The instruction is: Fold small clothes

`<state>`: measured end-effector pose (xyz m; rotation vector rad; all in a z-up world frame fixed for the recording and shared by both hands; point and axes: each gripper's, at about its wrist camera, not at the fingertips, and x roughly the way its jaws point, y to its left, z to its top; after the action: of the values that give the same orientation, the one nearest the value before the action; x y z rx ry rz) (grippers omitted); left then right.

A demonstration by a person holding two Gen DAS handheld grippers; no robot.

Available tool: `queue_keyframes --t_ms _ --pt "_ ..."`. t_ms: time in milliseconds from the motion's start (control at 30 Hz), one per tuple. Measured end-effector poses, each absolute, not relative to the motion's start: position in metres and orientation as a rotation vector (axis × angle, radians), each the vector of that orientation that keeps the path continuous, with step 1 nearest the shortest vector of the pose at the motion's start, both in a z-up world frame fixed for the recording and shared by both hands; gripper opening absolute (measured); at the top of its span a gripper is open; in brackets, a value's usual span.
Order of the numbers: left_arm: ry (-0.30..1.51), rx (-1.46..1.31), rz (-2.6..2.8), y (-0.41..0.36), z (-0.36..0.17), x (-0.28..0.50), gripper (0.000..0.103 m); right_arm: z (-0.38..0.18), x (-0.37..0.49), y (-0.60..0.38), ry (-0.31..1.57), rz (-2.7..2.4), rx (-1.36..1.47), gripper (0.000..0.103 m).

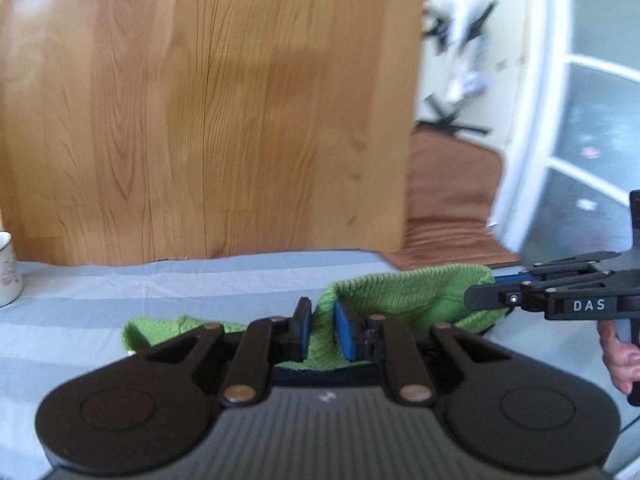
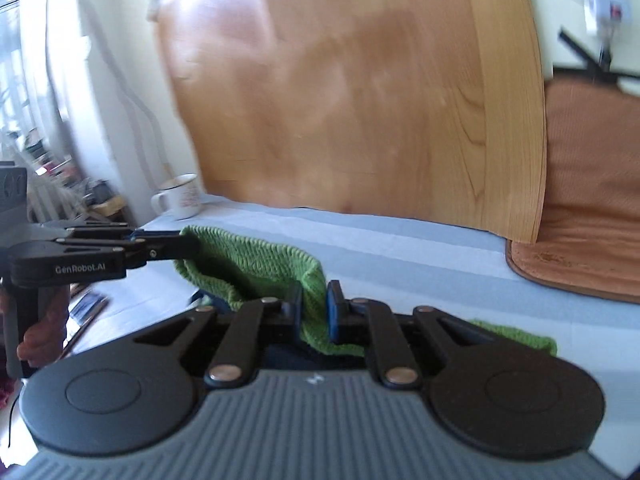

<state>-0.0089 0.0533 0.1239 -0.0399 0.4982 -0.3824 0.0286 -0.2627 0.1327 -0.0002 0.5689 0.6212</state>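
A small green knitted garment (image 1: 404,296) is held up off a grey-blue striped cloth (image 1: 160,288) between both grippers. My left gripper (image 1: 322,330) is shut on one edge of it, blue pads pinching the knit. My right gripper (image 2: 314,312) is shut on the other edge of the green garment (image 2: 256,268). Each gripper shows in the other's view: the right gripper (image 1: 480,300) at the right, the left gripper (image 2: 188,248) at the left. Part of the garment trails on the cloth (image 2: 516,336).
A white enamel mug (image 2: 182,196) stands at the cloth's far left, also in the left wrist view (image 1: 8,268). The wooden table (image 1: 220,120) stretches beyond the cloth. A chair with a brown cushion (image 1: 448,200) stands past the table's right edge.
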Motion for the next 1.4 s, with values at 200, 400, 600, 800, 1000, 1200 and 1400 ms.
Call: queue_keyframes --t_ms 200,400,600,800,1000,1200,1400 --pt "0.48 -0.082 -0.456 0.047 0.099 -0.112 0.013 0.105 -0.076 -0.267 0.518 0.603 -0.077 0.015" --pt "0.673 -0.166 -0.499 0.048 0.029 -0.154 0.014 0.038 -0.12 -0.277 0.588 0.518 0.05 0.017" --pt "0.664 -0.227 -0.556 0.072 0.034 -0.157 0.024 0.037 -0.131 -0.281 0.584 0.577 0.131 0.036" --pt "0.513 -0.324 -0.518 0.112 0.068 -0.145 0.035 0.079 -0.124 -0.309 0.456 0.531 0.169 0.036" --pt "0.605 -0.366 -0.347 0.115 0.045 -0.091 0.032 0.088 -0.071 -0.295 0.415 0.432 0.209 0.037" --pt "0.614 -0.426 -0.166 0.161 0.027 -0.097 0.048 0.061 -0.058 -0.27 0.459 0.483 0.197 0.036" --pt "0.667 -0.461 -0.196 0.17 0.009 -0.092 0.066 0.019 -0.06 -0.262 0.564 0.453 0.245 0.036"
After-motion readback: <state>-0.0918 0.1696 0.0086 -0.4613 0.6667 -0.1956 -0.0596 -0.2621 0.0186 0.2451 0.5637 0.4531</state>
